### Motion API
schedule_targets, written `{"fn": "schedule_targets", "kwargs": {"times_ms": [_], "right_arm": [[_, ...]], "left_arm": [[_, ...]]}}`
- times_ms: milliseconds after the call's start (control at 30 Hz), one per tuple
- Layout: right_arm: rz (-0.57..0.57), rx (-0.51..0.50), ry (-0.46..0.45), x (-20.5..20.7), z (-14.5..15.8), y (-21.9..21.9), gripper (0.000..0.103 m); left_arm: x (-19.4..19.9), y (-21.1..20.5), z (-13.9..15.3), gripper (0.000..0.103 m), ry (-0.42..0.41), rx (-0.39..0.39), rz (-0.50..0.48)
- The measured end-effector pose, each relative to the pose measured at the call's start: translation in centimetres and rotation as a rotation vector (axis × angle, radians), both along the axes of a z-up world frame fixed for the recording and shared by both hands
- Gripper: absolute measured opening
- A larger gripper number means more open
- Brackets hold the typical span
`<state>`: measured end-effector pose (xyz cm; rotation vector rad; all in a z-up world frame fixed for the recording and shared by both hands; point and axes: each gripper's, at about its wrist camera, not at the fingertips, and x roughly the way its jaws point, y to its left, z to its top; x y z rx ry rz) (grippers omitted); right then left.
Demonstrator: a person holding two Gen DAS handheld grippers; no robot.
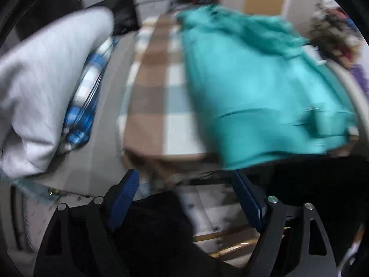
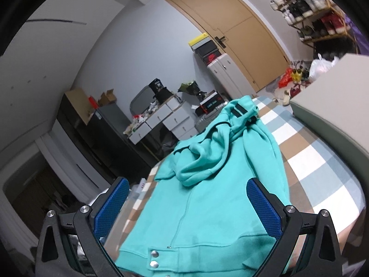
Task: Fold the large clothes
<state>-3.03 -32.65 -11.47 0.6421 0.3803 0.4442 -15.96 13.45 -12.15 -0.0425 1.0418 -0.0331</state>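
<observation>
A teal hooded jacket (image 2: 207, 198) lies on a checked bedspread (image 2: 318, 161), hem with snap buttons nearest me, hood and sleeves bunched at the far end. My right gripper (image 2: 186, 205) is open, its blue pads either side of the jacket's lower body, just above it. In the blurred left wrist view the jacket (image 1: 258, 97) lies right of centre on the bedspread (image 1: 156, 106). My left gripper (image 1: 184, 194) is open and empty, short of the jacket's near edge.
A white pillow (image 1: 46, 97) and a blue checked cloth (image 1: 85, 97) lie at the left. A grey headboard or box (image 2: 334, 106) borders the bed on the right. Drawers (image 2: 161, 120), a suitcase, a door and shoe racks stand beyond.
</observation>
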Motion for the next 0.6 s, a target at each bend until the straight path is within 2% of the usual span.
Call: {"fn": "schedule_targets", "kwargs": {"times_ms": [67,100,133,167,200,233,300,333,400,433,467,600], "right_arm": [[0.006,0.026,0.026,0.5,-0.3,-0.4,0.103],[0.007,0.034,0.037,0.7,-0.5,-0.6,0.103],[0.012,0.027,0.056,1.1,-0.5,-0.4,0.103],[0.022,0.009,0.079,1.6,-0.5,-0.2,0.103],[0.042,-0.012,0.103,2.2,-0.4,0.2,0.103],[0.072,-0.041,0.126,2.6,-0.3,0.7,0.103],[0.167,-0.082,0.175,3.7,-0.3,1.6,0.103],[0.238,-0.095,0.222,4.5,-0.5,2.2,0.103],[0.282,-0.107,0.320,5.7,-1.6,2.3,0.102],[0.302,-0.112,0.409,6.6,-2.8,2.2,0.102],[0.327,-0.105,0.466,7.1,-3.8,1.9,0.102],[0.365,-0.117,0.743,7.7,-8.4,0.5,0.099]], "left_arm": [[-0.2,-2.5,3.0,0.080,-0.056,-0.111,-0.135],[0.1,-3.9,4.4,0.080,-0.107,-0.130,-0.215],[0.7,-5.5,5.5,0.080,-0.185,-0.115,-0.288],[1.8,-6.3,5.6,0.080,-0.225,-0.088,-0.301],[2.9,-6.6,5.2,0.080,-0.231,-0.081,-0.299],[4.9,-6.8,4.0,0.080,-0.191,-0.115,-0.315],[8.3,-6.7,0.7,0.080,-0.039,-0.199,-0.316],[9.4,-6.4,-1.1,0.080,0.023,-0.219,-0.296],[10.3,-6.1,-3.6,0.080,0.111,-0.225,-0.270],[10.5,-5.5,-5.0,0.079,0.144,-0.242,-0.253],[10.0,-5.1,-4.9,0.079,0.101,-0.257,-0.267],[8.7,-4.2,-4.9,0.079,0.109,-0.278,-0.297]]}}
